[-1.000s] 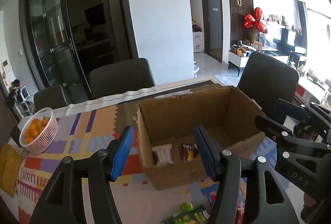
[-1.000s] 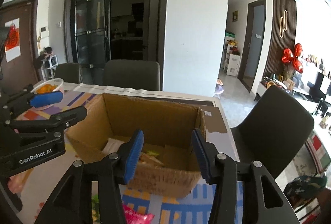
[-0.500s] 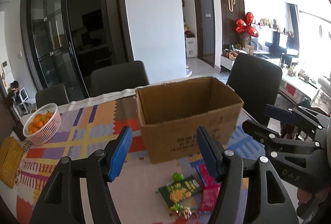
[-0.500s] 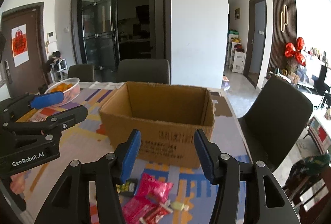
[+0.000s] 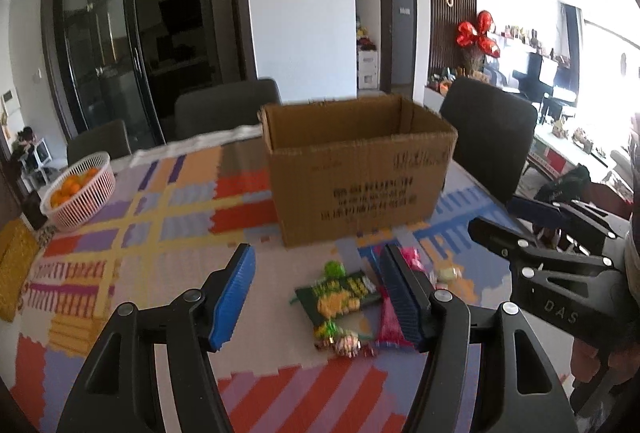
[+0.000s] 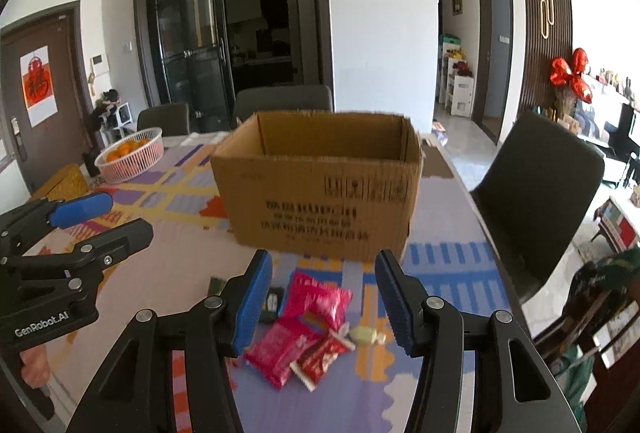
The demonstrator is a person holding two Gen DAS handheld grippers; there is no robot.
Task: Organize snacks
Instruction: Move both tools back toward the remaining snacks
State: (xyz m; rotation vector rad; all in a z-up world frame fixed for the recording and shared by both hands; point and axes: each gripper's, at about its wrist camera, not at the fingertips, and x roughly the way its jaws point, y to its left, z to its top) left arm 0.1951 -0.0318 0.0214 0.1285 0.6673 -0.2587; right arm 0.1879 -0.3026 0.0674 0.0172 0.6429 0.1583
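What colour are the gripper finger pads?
Blue, ribbed pads; clearest in the right wrist view.

Table (image 6: 448, 265) under a bright patchwork cloth of purple, orange, yellow and blue. Open cardboard box (image 6: 320, 193) upright at the middle. White basket (image 6: 132, 157) of oranges toward the far left corner, yellow mat (image 5: 14, 265) at the left edge. Near the front: green packet (image 5: 340, 297), pink packets (image 6: 316, 305), red-and-white wrapper (image 6: 320, 357), pale green candy (image 6: 366, 335), loosely clustered, some touching.
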